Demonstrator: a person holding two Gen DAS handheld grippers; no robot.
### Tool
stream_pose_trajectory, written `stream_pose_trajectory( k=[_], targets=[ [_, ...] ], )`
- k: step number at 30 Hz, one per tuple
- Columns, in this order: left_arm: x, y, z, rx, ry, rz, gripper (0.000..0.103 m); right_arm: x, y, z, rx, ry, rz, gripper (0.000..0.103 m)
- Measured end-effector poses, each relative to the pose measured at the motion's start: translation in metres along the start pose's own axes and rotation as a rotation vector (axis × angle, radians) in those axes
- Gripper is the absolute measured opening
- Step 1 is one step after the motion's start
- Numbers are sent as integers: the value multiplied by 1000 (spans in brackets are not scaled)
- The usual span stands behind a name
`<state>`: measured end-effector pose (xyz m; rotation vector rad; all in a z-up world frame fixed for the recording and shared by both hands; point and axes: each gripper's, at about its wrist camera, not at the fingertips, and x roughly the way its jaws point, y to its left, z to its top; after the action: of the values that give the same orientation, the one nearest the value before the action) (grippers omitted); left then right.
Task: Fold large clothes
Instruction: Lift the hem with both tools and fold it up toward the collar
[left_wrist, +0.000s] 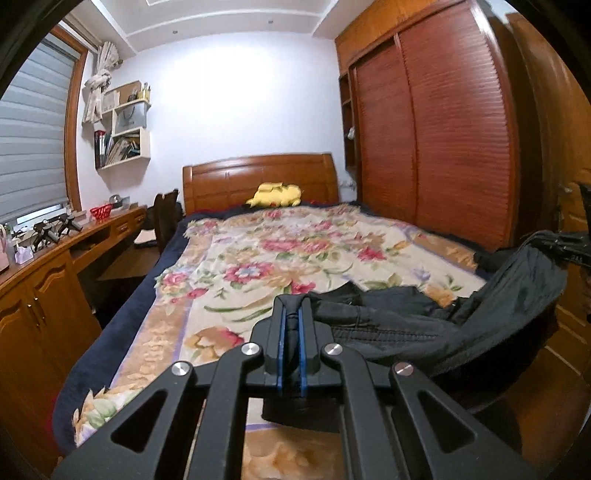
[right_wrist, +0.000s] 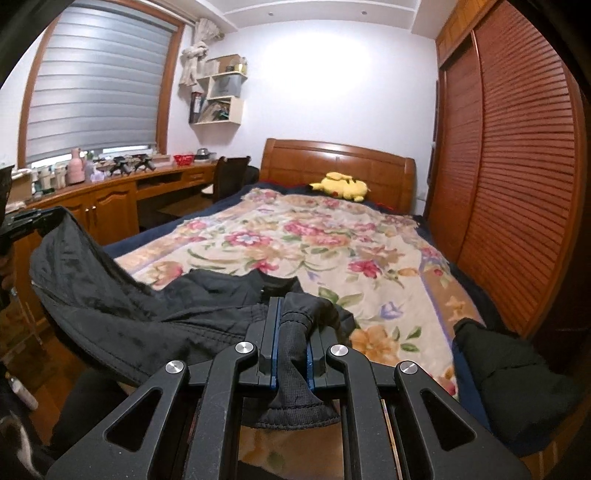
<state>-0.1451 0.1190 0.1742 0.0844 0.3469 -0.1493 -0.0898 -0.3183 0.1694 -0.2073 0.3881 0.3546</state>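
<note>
We held the black jacket (left_wrist: 424, 321) up over the near end of the bed (left_wrist: 288, 254), its cloth sagging between our two claws and partly resting on the flowered blanket (right_wrist: 332, 236). Our left claw (left_wrist: 291, 314) was pinched tight on a thin fold. Our right claw (right_wrist: 291, 325) clamped the ribbed cuff (right_wrist: 295, 369).

Our two matching black claws

At the lower centre of each frame we see the left claw (left_wrist: 291, 314) and right claw (right_wrist: 291, 314): blue pads, silver screws, triangular cut-outs.
</note>
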Motion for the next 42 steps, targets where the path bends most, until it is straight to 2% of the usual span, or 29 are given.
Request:
stream_pose_trajectory(
  k=[7, 10, 18, 27, 34, 42],
  targets=[
    [83, 11, -30, -34, 124, 17, 2, 77, -11, -16, 32, 101, 3, 8],
    [106, 15, -40, -48, 156, 18, 2, 103, -12, -29, 32, 142, 2, 8],
    [162, 17, -55, -11, 213, 37, 2, 163, -18, -61, 31, 223, 14, 8],
    [242, 32, -89, -30, 332, 23, 3, 240, -24, -97, 48, 323, 26, 8],
    [278, 41, -88, -56, 354, 2, 3, 271, -38, -86, 56, 320, 33, 8],
    [311, 54, -46, -47, 296, 42, 3, 309, -64, -34, 49, 262, 8, 8]
  ],
)
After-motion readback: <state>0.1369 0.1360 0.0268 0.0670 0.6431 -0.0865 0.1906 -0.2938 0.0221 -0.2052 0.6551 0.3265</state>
